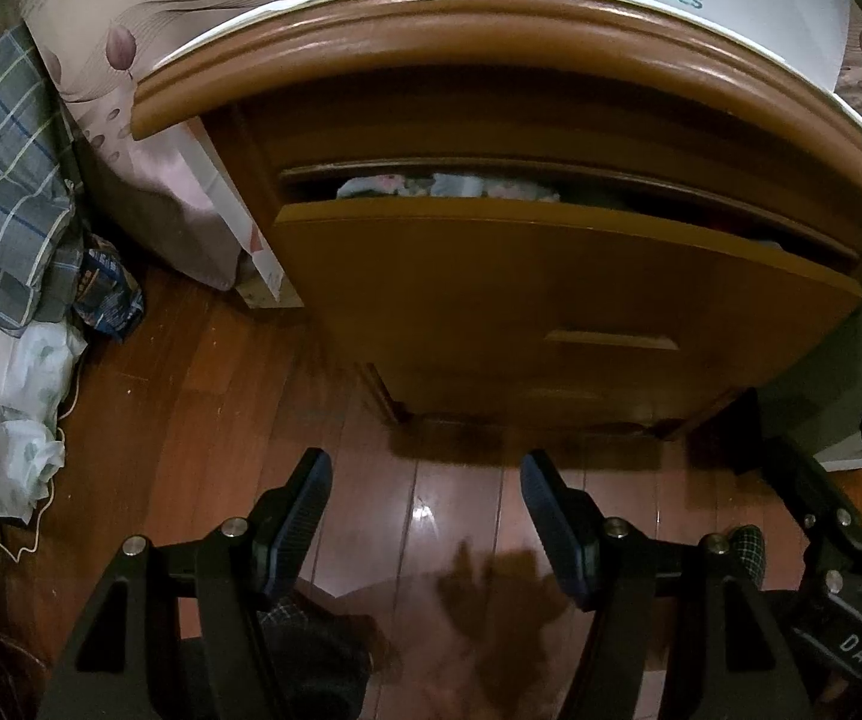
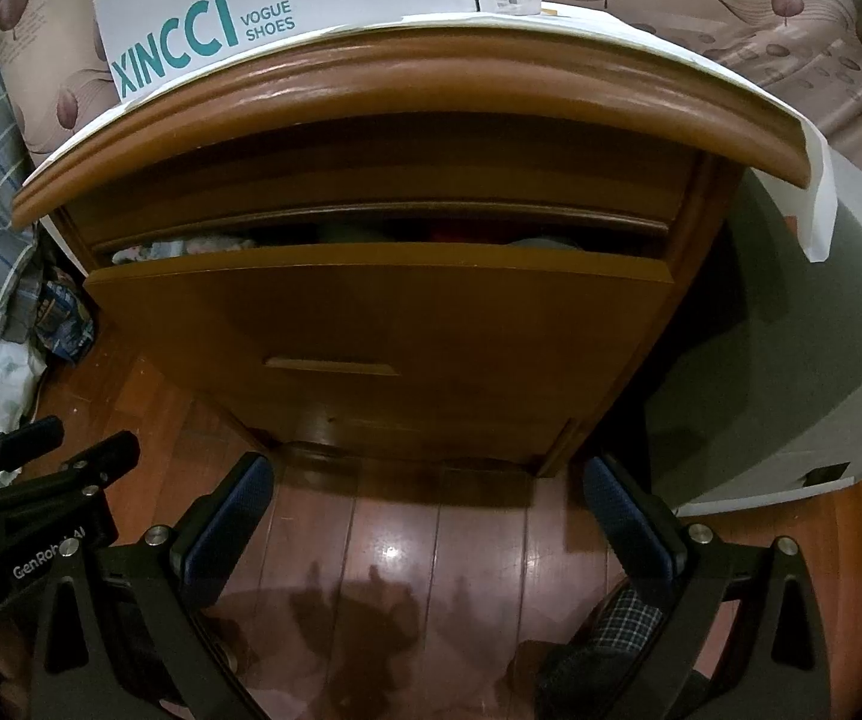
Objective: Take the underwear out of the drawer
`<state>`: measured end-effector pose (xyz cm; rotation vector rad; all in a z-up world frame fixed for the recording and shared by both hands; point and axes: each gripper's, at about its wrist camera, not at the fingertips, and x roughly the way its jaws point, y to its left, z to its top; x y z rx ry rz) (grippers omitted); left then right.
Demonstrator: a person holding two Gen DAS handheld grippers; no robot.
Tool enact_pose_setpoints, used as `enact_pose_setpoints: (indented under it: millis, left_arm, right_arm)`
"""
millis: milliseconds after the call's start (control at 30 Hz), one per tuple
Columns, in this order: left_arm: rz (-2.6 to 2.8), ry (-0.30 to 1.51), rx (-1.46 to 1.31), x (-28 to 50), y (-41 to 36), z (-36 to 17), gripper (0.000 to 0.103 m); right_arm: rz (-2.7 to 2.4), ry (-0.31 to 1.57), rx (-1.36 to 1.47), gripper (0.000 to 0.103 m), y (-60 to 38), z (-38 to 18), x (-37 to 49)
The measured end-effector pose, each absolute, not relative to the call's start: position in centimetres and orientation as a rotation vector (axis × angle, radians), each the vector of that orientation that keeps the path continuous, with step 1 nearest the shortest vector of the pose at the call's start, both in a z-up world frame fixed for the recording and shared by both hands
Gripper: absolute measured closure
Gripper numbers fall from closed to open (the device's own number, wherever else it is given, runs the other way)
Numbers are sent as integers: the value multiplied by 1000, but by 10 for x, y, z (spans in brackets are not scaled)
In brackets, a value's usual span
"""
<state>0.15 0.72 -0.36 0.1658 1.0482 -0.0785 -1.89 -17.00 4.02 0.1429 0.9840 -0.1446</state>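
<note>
Nearest, the left gripper (image 1: pixel 425 516) hangs over the wood floor (image 1: pixel 203 420) with its jaws apart and nothing between them. The right gripper (image 2: pixel 425 516) beside it is spread wide, also empty. Ahead, the nightstand's drawer (image 2: pixel 371 312) stands pulled out a crack, with pale folded underwear (image 1: pixel 425 186) showing in the gap near its left corner. A shoebox (image 2: pixel 287 6) sits on top.

drawer (image 2: pixel 371 324): brown wood, slightly open | underwear (image 2: pixel 185 249): pale folded fabric inside, left end
</note>
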Motion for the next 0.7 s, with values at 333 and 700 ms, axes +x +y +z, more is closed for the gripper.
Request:
enact_pose_setpoints:
  millis: [333, 700]
  left_arm:
    - [-77, 1048, 170, -1, 8, -4, 36]
    - [-98, 1080, 133, 1, 9, -4, 36]
  right_arm:
    - [-139, 988, 151, 1, -172, 38, -18]
    - [-141, 990, 150, 1, -171, 38, -18]
